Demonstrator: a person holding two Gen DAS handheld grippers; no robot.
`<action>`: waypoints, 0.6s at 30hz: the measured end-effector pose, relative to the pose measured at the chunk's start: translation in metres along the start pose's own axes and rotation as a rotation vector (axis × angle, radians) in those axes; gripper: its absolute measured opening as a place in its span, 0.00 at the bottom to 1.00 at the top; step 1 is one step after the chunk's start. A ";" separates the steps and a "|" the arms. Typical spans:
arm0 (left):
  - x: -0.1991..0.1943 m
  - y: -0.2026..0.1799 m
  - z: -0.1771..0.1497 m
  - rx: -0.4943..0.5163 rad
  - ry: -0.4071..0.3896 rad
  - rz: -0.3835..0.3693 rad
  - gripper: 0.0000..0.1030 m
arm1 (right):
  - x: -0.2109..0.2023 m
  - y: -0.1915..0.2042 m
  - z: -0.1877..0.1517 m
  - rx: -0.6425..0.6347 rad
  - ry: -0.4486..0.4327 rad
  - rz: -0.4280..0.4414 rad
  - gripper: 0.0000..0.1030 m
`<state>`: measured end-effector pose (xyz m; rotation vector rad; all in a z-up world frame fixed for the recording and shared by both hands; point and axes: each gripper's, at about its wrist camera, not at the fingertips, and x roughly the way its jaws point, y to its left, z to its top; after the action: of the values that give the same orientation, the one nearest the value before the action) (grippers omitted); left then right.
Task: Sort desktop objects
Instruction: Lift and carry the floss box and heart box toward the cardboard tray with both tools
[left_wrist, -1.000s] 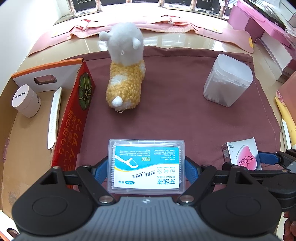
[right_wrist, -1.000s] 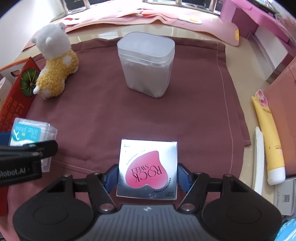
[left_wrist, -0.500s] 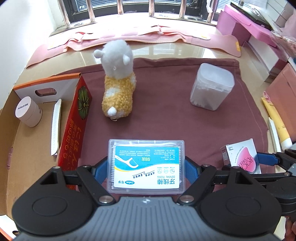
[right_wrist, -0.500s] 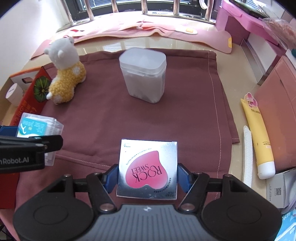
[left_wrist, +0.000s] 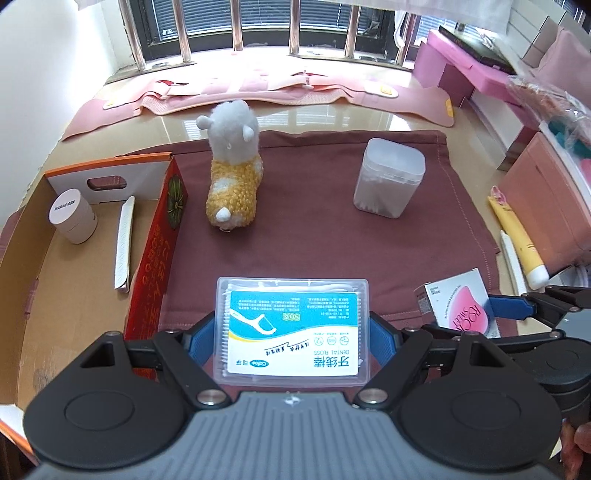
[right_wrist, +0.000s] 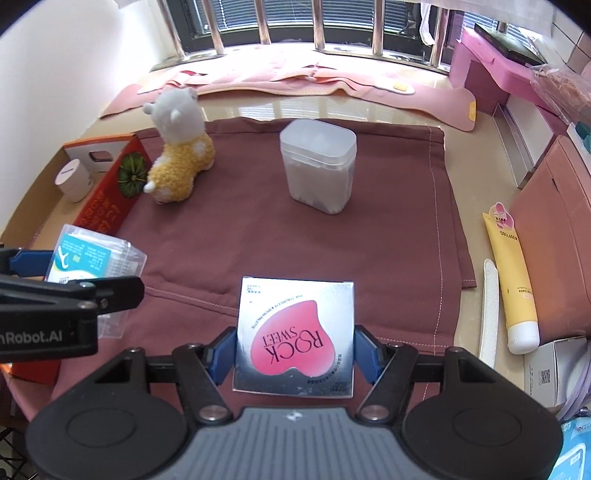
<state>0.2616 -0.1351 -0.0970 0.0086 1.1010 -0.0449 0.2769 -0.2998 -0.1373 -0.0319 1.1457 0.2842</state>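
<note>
Grippers each hold a box above a maroon cloth on the bench.

Nearest, the left gripper (left_wrist: 291, 332) pinches a clear floss box (left_wrist: 292, 328) by its short sides, and the right gripper (right_wrist: 295, 343) pinches a silver box (right_wrist: 294, 338) with a pink heart the same way, both held flat, probably for carrying to a bin. Beyond on the cloth (left_wrist: 303, 229) stand a plush alpaca (left_wrist: 233, 173) and a swab tub (left_wrist: 388, 177), well apart. A cardboard tray (left_wrist: 74, 280) at left holds a white jar (left_wrist: 72, 215); a yellow tube (right_wrist: 511, 280) lies at right.
</note>
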 end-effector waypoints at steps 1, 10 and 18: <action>-0.004 0.000 -0.002 -0.006 -0.004 -0.002 0.79 | -0.002 0.000 -0.001 -0.003 -0.003 0.005 0.63; -0.031 0.005 -0.018 -0.036 -0.029 -0.001 0.79 | -0.022 0.004 -0.009 -0.007 -0.030 0.059 0.63; -0.053 0.016 -0.028 -0.084 -0.055 0.015 0.79 | -0.040 0.012 -0.012 -0.021 -0.051 0.098 0.63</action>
<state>0.2137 -0.1165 -0.0624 -0.0595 1.0474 0.0146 0.2483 -0.2984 -0.1047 0.0131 1.0957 0.3820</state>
